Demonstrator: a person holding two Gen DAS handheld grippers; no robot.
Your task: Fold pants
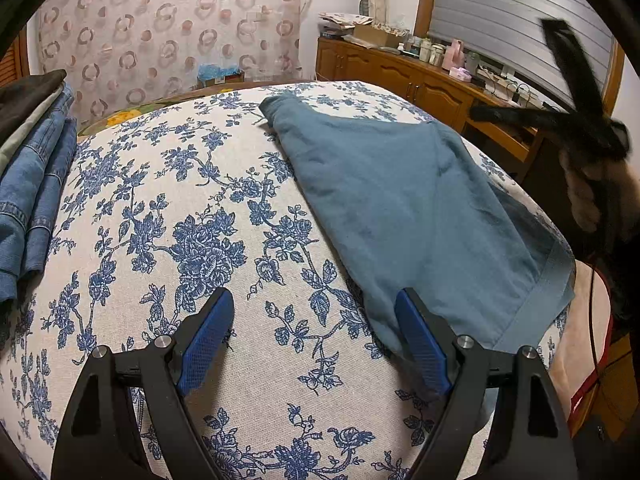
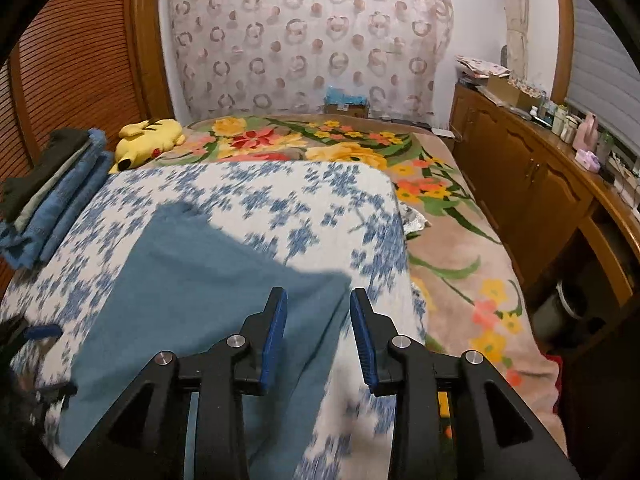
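The teal-blue pants (image 1: 404, 208) lie flat on a white cloth with blue flowers (image 1: 192, 208), running from the far middle to the near right edge. My left gripper (image 1: 314, 320) is open and empty just above the cloth, its right finger at the pants' near-left edge. The right gripper (image 1: 576, 80) shows blurred, raised at the right of the left wrist view. In the right wrist view the pants (image 2: 200, 292) lie below my right gripper (image 2: 318, 312), which is open with a narrow gap and holds nothing.
A stack of folded jeans and dark clothes (image 1: 32, 184) sits at the cloth's left edge, also in the right wrist view (image 2: 52, 196). A yellow plush toy (image 2: 148, 144) lies on the floral blanket (image 2: 452, 248). Wooden cabinets (image 2: 532, 184) with clutter line the right wall.
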